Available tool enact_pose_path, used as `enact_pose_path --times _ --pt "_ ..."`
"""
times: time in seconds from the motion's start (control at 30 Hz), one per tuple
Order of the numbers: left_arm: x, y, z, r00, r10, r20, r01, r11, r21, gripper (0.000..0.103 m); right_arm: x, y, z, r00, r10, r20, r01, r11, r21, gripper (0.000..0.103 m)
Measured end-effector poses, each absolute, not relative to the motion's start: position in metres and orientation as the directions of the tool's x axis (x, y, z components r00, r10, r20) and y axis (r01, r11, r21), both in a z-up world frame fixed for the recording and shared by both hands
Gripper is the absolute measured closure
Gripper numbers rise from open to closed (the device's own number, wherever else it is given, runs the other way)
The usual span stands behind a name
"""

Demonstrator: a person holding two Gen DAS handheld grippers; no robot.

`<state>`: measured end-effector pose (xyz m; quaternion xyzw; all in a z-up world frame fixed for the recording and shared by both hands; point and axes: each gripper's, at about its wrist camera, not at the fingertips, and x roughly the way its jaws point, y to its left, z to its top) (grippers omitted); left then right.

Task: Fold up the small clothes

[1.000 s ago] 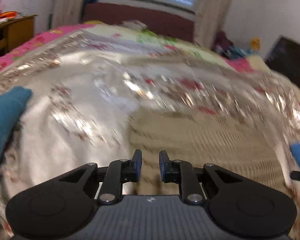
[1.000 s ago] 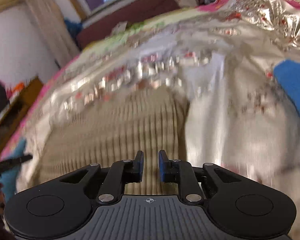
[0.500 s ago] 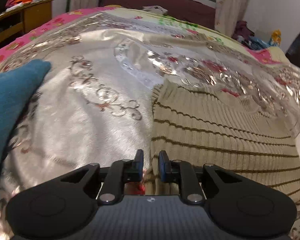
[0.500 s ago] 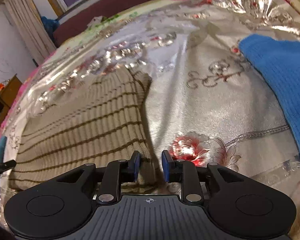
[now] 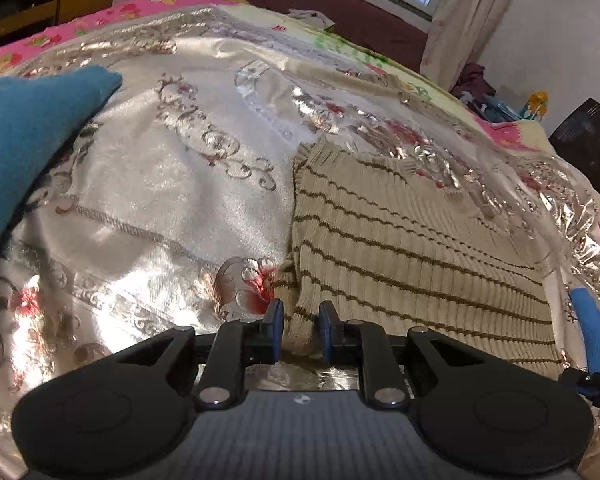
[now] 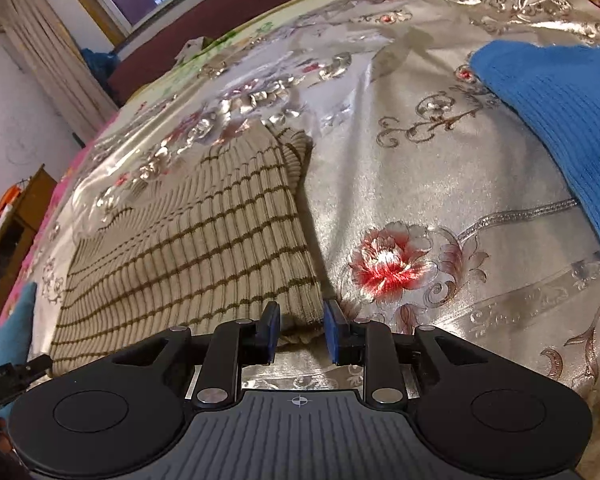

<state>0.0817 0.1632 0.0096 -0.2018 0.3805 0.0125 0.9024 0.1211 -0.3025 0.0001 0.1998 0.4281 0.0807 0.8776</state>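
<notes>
While the striped sweater point(image 5: 412, 248) is lying flat on the embroidered bedspread point(image 5: 172, 200), we are finding its near edge running along the bed's near edge, with the garment's body stretching away toward the far side and the window. We are reading its long axis as running side to side between the two tongs, though the far portion is partly lost in glare.

We are noting the left gripper point(image 5: 299, 330) sitting at the sweater's near left corner, and the right gripper point(image 6: 299, 333) at the near right corner; each hand is therefore equally near its own corner, and the cloth is lying directly ahead of both. We are judging that the coming move is turning on lifting these two corners forward over the body.

On the left, the jaws are standing narrowly apart with a bunched corner of knit between them; the pads appear to be touching it, and we are taking that as a pinch. On the right, the jaws are slightly wider, the corner lying between them, but we cannot confirm that both pads are pressing.

Further out, a teal cloth point(image 5: 28, 136) is lying toward the left edge and a blue knit point(image 6: 560, 120) toward the right edge, both well apart from the sweater.
</notes>
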Motion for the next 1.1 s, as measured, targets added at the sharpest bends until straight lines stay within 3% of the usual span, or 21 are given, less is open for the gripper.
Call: enact_pose_path --times 0.13,0.37,0.5,0.73,1.0,1.1 --pt "0.079 0.164 0.01 0.714 -0.146 -0.684 -0.167 0.914 -0.37 0.08 0.123 -0.3 -0.002 0.612 0.321 -0.723 0.019 0.908 0.419 0.073" --pt "0.076 0.158 0.002 0.689 -0.216 -0.692 -0.117 0.909 -0.4 0.076 0.129 -0.302 -0.012 0.585 0.335 -0.739 0.029 0.902 0.431 0.073" --pt "0.078 0.158 -0.001 0.671 -0.181 -0.719 -0.131 0.926 -0.355 0.076 0.133 -0.305 -0.015 0.567 0.319 -0.76 0.04 0.91 0.412 0.087" --pt "0.084 0.157 -0.01 0.642 -0.119 -0.758 -0.155 0.947 -0.28 0.075 0.141 -0.309 -0.008 0.572 0.258 -0.779 0.027 0.943 0.332 0.095" --pt "0.086 0.161 -0.013 0.639 -0.13 -0.759 -0.168 0.938 -0.302 0.075 0.142 -0.309 -0.012 0.539 0.243 -0.807 0.009 0.956 0.294 0.097" --pt "0.086 0.163 -0.013 0.639 -0.139 -0.756 -0.17 0.933 -0.316 0.075 0.145 -0.305 -0.005 0.519 0.236 -0.821 -0.013 0.963 0.268 0.093"
